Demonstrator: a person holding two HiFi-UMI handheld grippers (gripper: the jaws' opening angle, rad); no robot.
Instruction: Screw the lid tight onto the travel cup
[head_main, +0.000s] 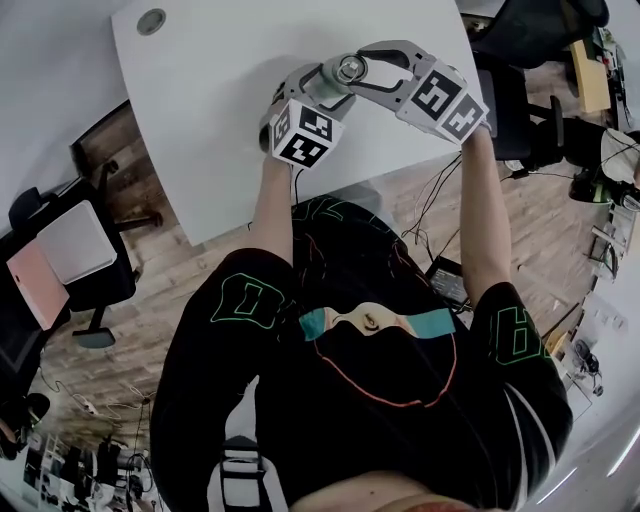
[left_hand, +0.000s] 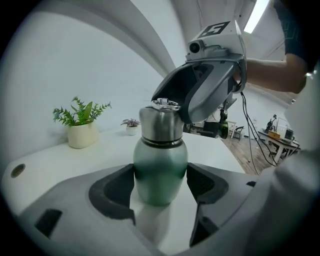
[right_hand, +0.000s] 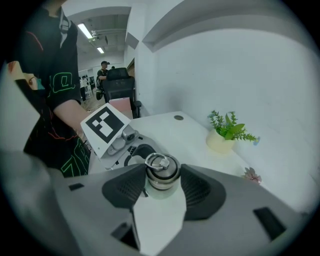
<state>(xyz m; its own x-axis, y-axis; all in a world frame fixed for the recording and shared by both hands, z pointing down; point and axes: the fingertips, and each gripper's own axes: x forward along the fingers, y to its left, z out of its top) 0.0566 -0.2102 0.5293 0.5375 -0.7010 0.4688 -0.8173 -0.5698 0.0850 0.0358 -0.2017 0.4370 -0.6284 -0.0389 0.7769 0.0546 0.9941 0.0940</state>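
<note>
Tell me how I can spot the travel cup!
Find the big white table; the travel cup stands near its edge, away from the wall. It has a round green body and a shiny silver lid with a ring on top, unlike the cream plant pot and the tiny plant behind it.

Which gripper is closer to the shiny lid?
Right. The right gripper has the lid between its jaws; the left gripper is lower, its jaws beside the green cup.

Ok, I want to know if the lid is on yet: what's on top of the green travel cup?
A steel lid with a ring handle sits on the green travel cup. It covers the mouth and threads, so how tightly it is screwed cannot be seen.
</note>
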